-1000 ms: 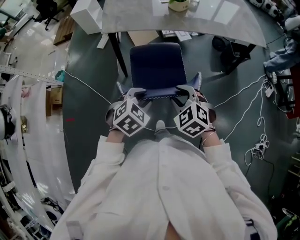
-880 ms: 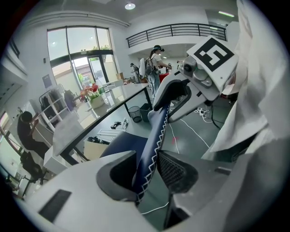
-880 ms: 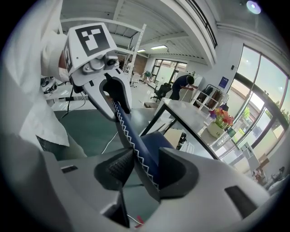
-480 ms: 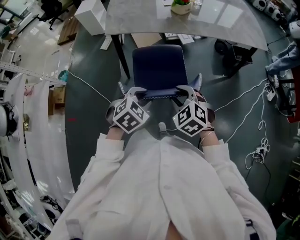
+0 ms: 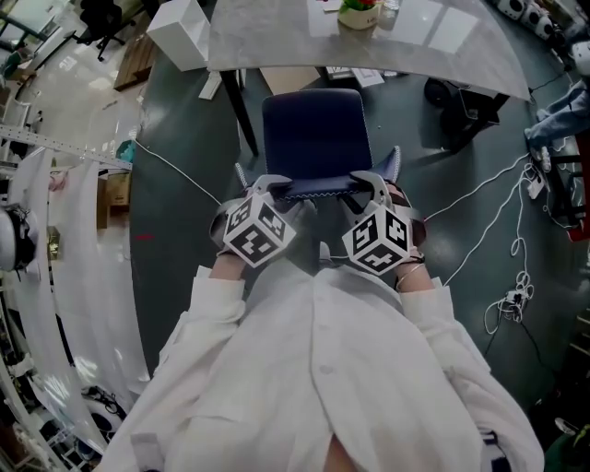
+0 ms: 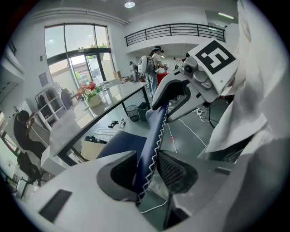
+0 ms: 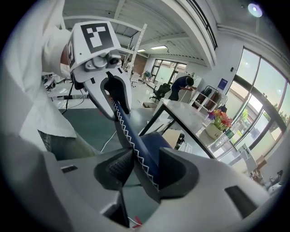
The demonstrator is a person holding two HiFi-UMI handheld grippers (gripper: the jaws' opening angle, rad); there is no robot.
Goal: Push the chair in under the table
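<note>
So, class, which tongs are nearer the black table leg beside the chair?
Left. The left tongs grip the chair back at its end nearest the table leg; the right tongs grip the opposite end, farther from it.

Only the head view is shifted slightly: the table (image 5: 442, 46) is seen a little lower and further right in the frame, and more of the flower pot (image 5: 355, 13) on it is shown. The chair (image 5: 315, 129) is displaced with the table; no approach to it can be made out.
</note>
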